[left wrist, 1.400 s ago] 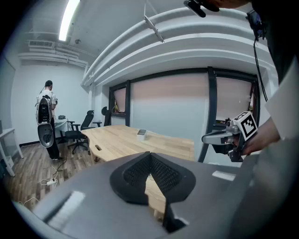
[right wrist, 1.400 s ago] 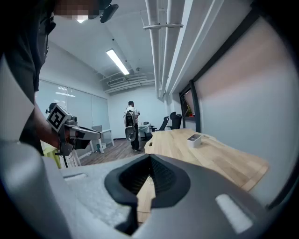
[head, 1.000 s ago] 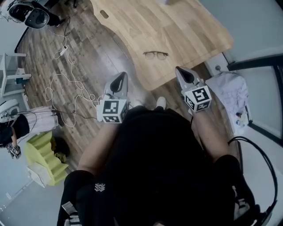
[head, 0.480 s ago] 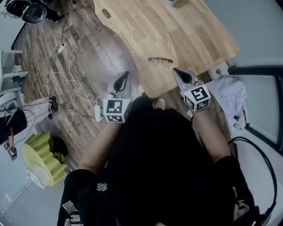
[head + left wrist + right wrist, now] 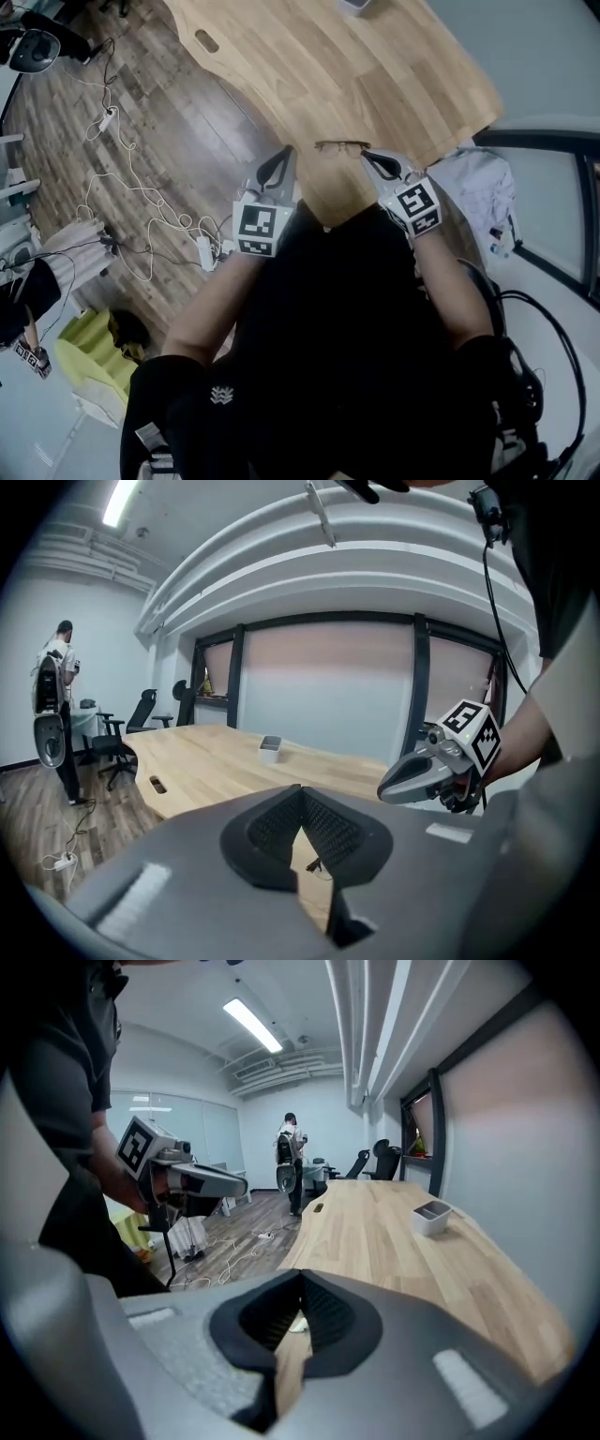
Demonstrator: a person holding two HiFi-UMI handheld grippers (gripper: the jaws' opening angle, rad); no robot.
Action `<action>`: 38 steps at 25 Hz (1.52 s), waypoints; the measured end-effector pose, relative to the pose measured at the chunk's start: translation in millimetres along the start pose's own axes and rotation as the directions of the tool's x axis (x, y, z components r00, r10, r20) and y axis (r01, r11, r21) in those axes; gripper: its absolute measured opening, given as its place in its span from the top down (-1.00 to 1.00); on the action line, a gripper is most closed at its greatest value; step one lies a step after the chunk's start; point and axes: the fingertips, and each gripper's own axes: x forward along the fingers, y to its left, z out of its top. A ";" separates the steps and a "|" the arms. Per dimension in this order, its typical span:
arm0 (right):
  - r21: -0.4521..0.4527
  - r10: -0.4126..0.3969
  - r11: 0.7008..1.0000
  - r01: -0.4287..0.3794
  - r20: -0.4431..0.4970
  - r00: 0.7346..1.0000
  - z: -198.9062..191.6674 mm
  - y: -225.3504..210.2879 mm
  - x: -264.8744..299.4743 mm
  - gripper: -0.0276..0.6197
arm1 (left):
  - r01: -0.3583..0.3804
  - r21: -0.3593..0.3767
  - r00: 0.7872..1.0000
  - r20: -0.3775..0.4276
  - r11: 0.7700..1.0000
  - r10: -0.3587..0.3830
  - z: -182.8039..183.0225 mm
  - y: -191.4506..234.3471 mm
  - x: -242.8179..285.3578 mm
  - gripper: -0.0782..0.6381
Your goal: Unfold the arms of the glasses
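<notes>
You've moved both grippers forward to the near edge of the light wooden table [image 5: 394, 75]. Left gripper [image 5: 284, 153] and right gripper [image 5: 367, 156] flank the thin wire-framed glasses [image 5: 341, 145], both with jaws together, holding nothing.

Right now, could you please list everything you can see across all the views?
glasses: one, thin dark frame, on the table near its front edge.
table: one, light wood, ahead of the person.
container: one, white, far along the table.
power strip and cables: one tangle, white, on the wood floor left of the table.
office chairs: at least two, black, past the table's far end.
bystander: one, white top, standing by the chairs.
left hand-held gripper: one, grey, shut, empty, left of the glasses.
right hand-held gripper: one, grey, shut, empty, at the glasses' right end.
</notes>
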 end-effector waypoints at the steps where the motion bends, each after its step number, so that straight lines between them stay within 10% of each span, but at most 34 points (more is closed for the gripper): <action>1: -0.015 0.006 1.000 -0.006 -0.021 1.000 -1.9 1.6 5.3 0.91 | 0.013 0.001 1.000 0.000 1.000 -0.013 -1.1 -0.4 2.8 0.76; 16: -0.149 0.216 0.959 -0.243 -0.176 0.960 -10.2 1.7 88.0 0.89 | -0.105 -0.111 0.992 -0.089 0.988 0.095 -50.7 26.7 21.5 0.76; 28: -0.360 0.298 0.800 -0.481 -0.457 0.838 -55.6 15.5 126.6 0.80 | -0.201 -0.172 0.972 -0.156 0.964 0.175 -78.2 52.4 23.6 0.76; 38: -0.442 0.270 0.722 -0.532 -0.529 0.805 -79.1 16.3 137.5 0.85 | -0.215 -0.204 0.967 -0.184 0.955 0.178 -87.9 47.5 27.8 0.76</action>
